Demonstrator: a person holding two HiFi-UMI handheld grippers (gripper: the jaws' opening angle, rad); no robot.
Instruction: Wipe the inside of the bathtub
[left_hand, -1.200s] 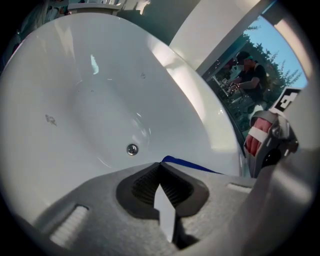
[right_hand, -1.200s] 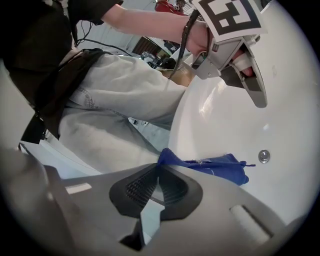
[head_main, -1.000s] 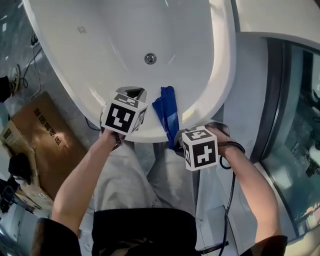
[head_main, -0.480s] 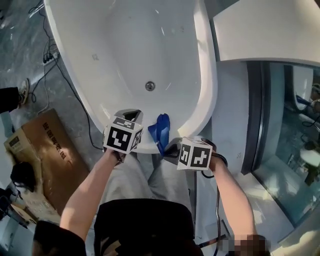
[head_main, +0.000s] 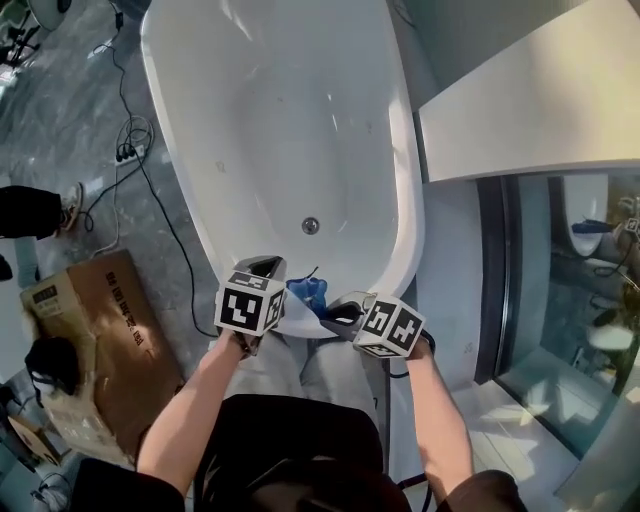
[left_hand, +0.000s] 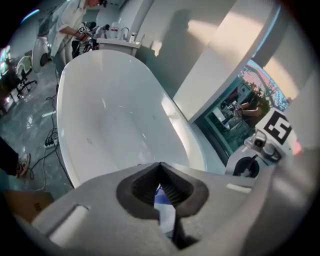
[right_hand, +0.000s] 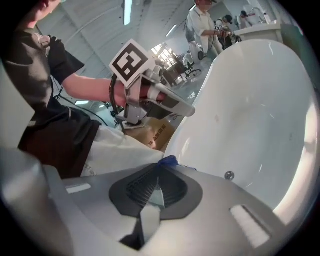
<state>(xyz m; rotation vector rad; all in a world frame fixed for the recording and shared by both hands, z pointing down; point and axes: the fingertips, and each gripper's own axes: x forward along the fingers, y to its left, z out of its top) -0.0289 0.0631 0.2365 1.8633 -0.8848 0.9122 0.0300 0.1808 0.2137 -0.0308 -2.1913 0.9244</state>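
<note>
With the blue cloth (head_main: 307, 291) on the near rim of the bathtub (head_main: 407, 240) between left gripper (head_main: 266, 266) and right gripper (head_main: 338, 306), both jaw pairs closed and apparently empty, pickup is pending: open one, grasp the cloth.

Count:
- 1 bathtub (head_main: 270, 130) with 1 drain (head_main: 311, 226)
- 1 blue cloth (head_main: 307, 292)
- 2 grippers, the left gripper (head_main: 268, 266) and the right gripper (head_main: 333, 308)
- 1 marker cube (head_main: 250, 305) per gripper, so 2 total
- On the floor (head_main: 60, 100): 1 cardboard box (head_main: 95, 320) and 1 power strip (head_main: 126, 153)
- Cables (head_main: 165, 215): several, too tangled to count
</note>
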